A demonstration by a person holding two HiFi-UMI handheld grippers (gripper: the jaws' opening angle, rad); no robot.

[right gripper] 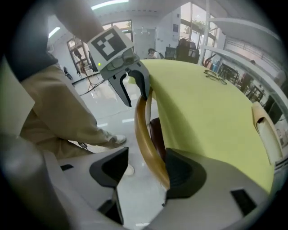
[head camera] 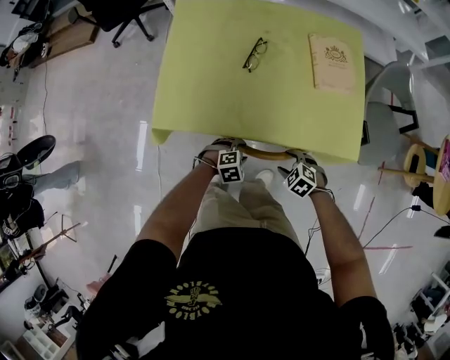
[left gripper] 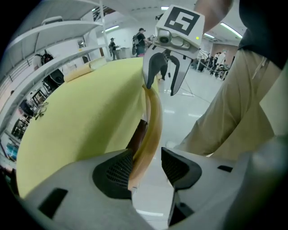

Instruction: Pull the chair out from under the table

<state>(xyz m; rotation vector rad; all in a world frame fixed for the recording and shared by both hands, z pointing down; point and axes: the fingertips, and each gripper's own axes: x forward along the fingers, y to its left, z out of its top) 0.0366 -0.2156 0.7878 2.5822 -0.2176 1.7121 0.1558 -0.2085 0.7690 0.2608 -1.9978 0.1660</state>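
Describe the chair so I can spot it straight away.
Find the yellow-green table. At its near edge a curved tan wooden rail peeks out: the chair's back. Unlike the glasses and book on top, it runs between the open jaws of the left gripper and right gripper.

Light: bright, even, indoor; ceiling strips [right gripper: 108,5] overhead.
Glare: glossy floor [head camera: 105,105] shows white lamp streaks; yellow bench [head camera: 225,105] matte, evenly lit.
Shadows: soft, faint; dark band under bench edge in both gripper views.
Distortion: strong fisheye in both gripper views w/ black corners, bench edge bowed; head view bent at edges.
Focus: left tool [left gripper: 146,168] & right tool [right gripper: 144,168] soft up close; bkgd sharper; head view crisp.
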